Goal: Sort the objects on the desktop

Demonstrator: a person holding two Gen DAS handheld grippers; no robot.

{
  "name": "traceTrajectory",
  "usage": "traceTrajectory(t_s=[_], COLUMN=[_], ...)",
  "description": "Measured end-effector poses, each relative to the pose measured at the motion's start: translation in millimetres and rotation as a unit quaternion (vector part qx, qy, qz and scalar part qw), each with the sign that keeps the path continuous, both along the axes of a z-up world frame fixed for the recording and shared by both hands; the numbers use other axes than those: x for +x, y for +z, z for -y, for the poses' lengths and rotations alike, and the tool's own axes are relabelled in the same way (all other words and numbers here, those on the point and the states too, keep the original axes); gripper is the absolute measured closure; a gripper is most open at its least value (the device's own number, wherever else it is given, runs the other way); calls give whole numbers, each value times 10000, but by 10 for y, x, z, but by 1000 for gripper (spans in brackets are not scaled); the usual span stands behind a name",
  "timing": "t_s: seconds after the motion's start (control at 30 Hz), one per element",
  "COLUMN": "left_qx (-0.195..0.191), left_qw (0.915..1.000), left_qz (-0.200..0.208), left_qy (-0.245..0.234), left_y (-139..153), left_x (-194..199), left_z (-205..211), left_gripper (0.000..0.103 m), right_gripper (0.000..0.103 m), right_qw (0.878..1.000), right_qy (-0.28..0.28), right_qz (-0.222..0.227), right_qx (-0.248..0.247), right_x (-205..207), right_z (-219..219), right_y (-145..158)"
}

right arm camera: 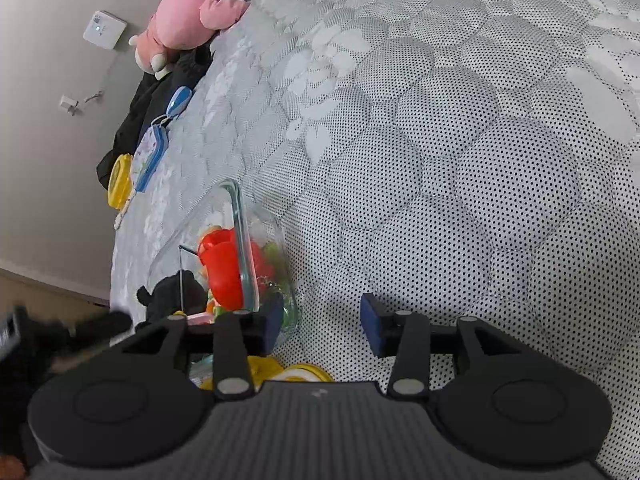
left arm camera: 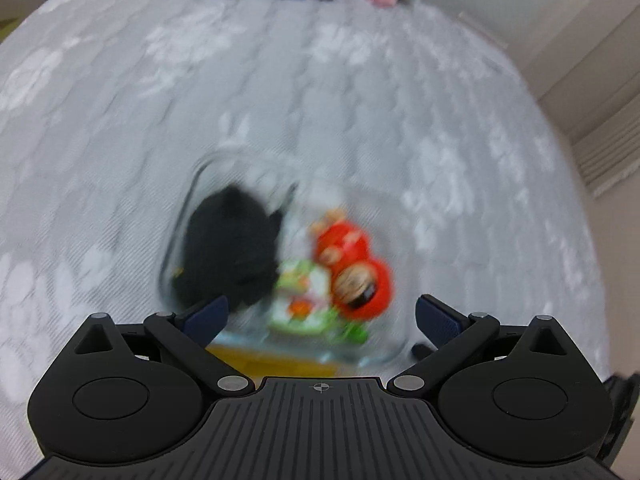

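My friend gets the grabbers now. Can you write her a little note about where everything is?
Left gripper: open, empty, above the clear glass box.
Right gripper: open, empty, beside the box.
In the box: black plush, red toy, green-white toy.
Left to sort, probably: blue case, yellow ring, blue toy at the far edge near the pink plush.

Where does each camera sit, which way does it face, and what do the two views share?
Left wrist: on the left tool, looking forward and down at a clear glass container holding a black toy and red toy; its open dark blue fingers show.
Right wrist: on the right tool, low over the grey quilt, container at its left; open fingers show.
Shared: container, its toys, quilt, pink plush.
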State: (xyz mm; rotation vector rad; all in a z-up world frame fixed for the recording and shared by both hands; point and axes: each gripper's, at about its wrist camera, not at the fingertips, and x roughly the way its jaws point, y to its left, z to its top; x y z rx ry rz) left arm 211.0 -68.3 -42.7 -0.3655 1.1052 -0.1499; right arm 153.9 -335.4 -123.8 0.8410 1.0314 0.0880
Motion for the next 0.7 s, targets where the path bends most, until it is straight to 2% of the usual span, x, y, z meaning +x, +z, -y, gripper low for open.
traceTrajectory(t_s=[0.17,0.23,0.33,0.43,0.5,0.57,0.63,0.7], left_qx=[-208,47,568,648,478,-67,-586,-574], left_qw=[9996,9993,9969,9967,9978,9993,9982,9983], left_qz=[-173,-147,-54,-172,-310,-267,-59,137], left_qy=[-121,-334,-540,-447,-352,-249,-149,-34], left_y=[-65,-105,-152,-254,-317,-290,-185,-48], left_x=[111,134,126,164,196,192,199,229], left_z=[167,288,425,369,264,113,-36,-133], left_gripper=[1,1,1,1,1,1,1,1], right_gripper=[52,52,45,43,42,40,40,40], right_qw=[10000,10000,10000,10000,10000,10000,10000,10000], right_qy=[-15,-15,-28,-46,-41,-37,-44,-30], right_qz=[-23,-24,-31,-28,-28,-27,-44,-69], right_qx=[77,47,68,82,74,66,31,10], right_x=[16,25,30,30,39,47,55,64], right_z=[18,9,10,16,17,18,16,8], right_y=[-8,-9,-13,-12,-15,-19,-27,-34])
